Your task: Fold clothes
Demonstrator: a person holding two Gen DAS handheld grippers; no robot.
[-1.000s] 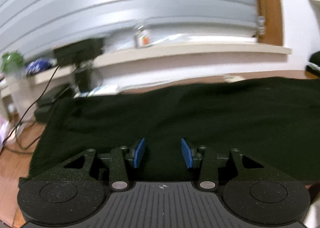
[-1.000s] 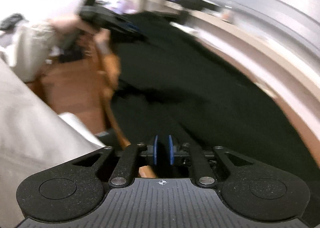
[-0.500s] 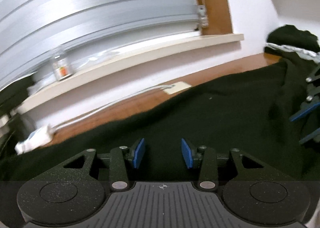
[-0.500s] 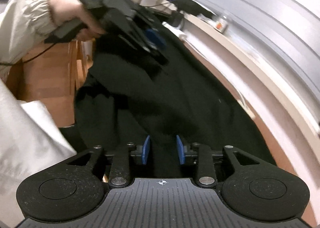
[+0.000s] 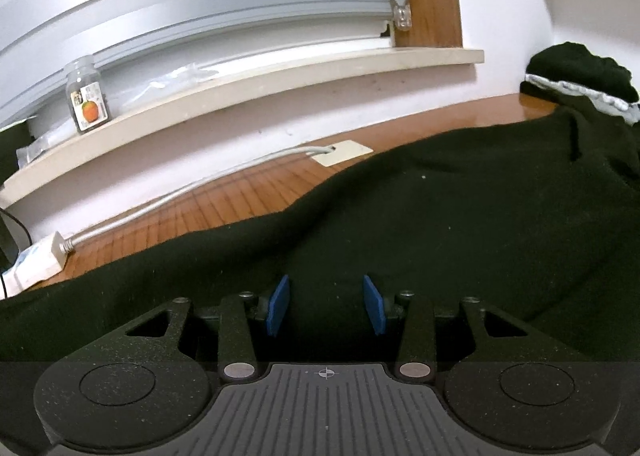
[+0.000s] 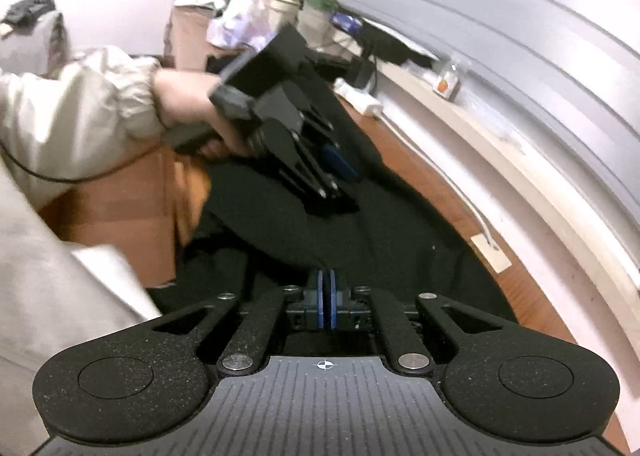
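Across the wooden counter (image 5: 224, 200) lies the dark garment (image 5: 440, 224), spread wide and running right up to the window wall. Over on the right gripper (image 6: 326, 302), the blue pads are pressed together after just closing, and whether a thin edge of the garment is caught between them I cannot tell; the cloth beneath is too dark to read. The left gripper (image 5: 326, 304) hangs just above the fabric with its pads spread and nothing pinched between them; the right wrist view shows it gripped by a hand (image 6: 188, 112) in a pale sleeve (image 6: 76, 104), low over the far part of the cloth.

My read: this is the grab for a fold, one edge being taken, the other not yet. The next move calls for the left gripper to settle onto an edge or corner, pinch a single layer, then both lift together and carry the flap over.

Watch the surroundings. A grey cable (image 5: 168, 200) runs along the counter just beyond the garment's far edge, ending in a white plug block (image 5: 38, 266). A small jar (image 5: 86, 94) stands on the windowsill (image 5: 280, 76), well clear. Another dark pile (image 5: 580, 70) sits at the far right, touching the garment, and could drag along with it.
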